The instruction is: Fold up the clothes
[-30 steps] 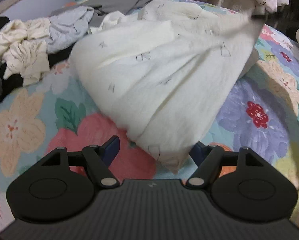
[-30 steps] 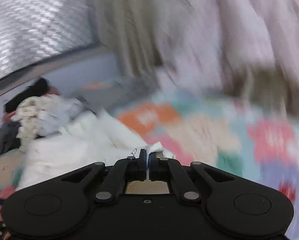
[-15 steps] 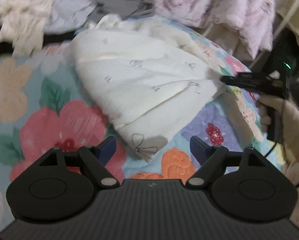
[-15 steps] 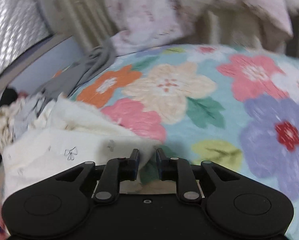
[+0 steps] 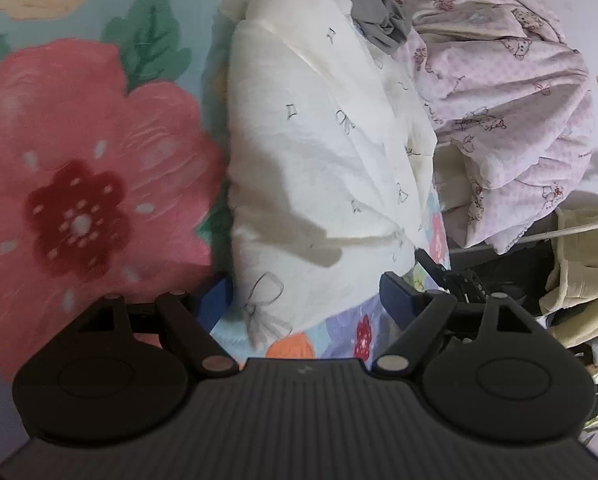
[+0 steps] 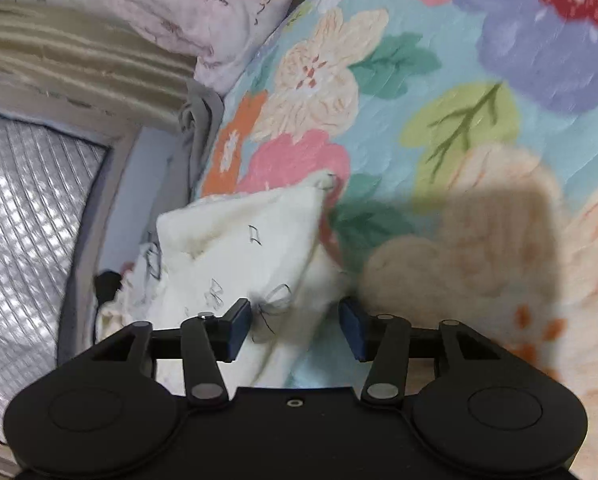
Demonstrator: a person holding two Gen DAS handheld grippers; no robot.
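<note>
A floral bedspread [image 5: 79, 168] covers the bed, all big pink, orange, cream and purple blooms on turquoise. At its far edge a pink quilt [image 5: 511, 92] printed with little bears is heaped in soft folds. Past that same edge hangs a beige striped curtain [image 6: 71, 56], and below the curtain sits a silvery quilted panel [image 6: 23, 220] in a grey frame.

A folded garment [image 5: 323, 160] lies on the bed [image 5: 79, 184], its near corner reaching between the spread fingers of the left hand-held gripper [image 5: 305, 300]. Behind its far end a second garment [image 5: 373, 12] is draped. To its right a quilt [image 5: 499, 112] is heaped. The right hand-held gripper [image 6: 295, 326] straddles another corner, pads off the cloth.
</note>
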